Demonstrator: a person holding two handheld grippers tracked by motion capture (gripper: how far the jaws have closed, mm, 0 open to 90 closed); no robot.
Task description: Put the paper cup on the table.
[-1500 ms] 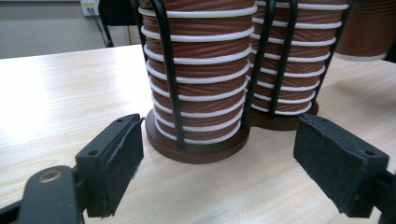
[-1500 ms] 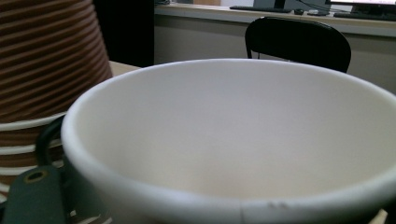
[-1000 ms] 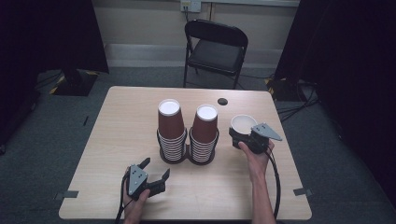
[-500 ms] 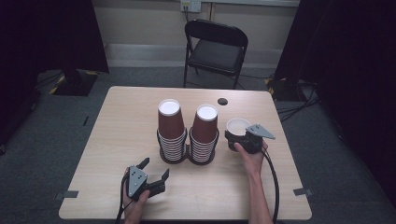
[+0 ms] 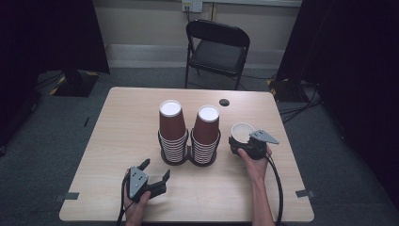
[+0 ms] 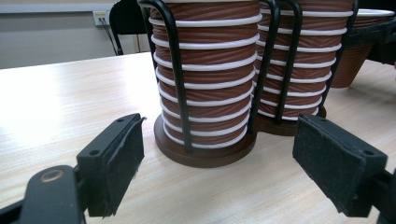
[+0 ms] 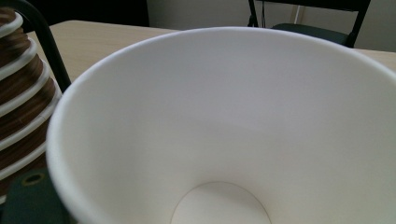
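Observation:
Two tall stacks of brown paper cups, the left stack (image 5: 171, 127) and the right stack (image 5: 206, 132), stand in a black wire holder (image 5: 189, 157) at the table's middle. My right gripper (image 5: 239, 141) is shut on a single upright brown cup (image 5: 243, 131) just right of the stacks. That cup's white inside (image 7: 224, 121) faces the right gripper view, with the right stack (image 7: 18, 93) at its left. My left gripper (image 5: 156, 168) lies open near the front edge, pointing at the holder. Its open pads (image 6: 116, 158) frame the holder's round base (image 6: 205, 151), a short way off.
A wooden table (image 5: 122, 122) carries everything. A small dark round hole or cap (image 5: 224, 102) sits near its far edge. A black folding chair (image 5: 217, 47) stands behind the table. Cables trail from both grippers toward the front.
My right gripper has shifted slightly nearer the front edge and toward the stacks, keeping hold of the cup. The left gripper has stayed put.

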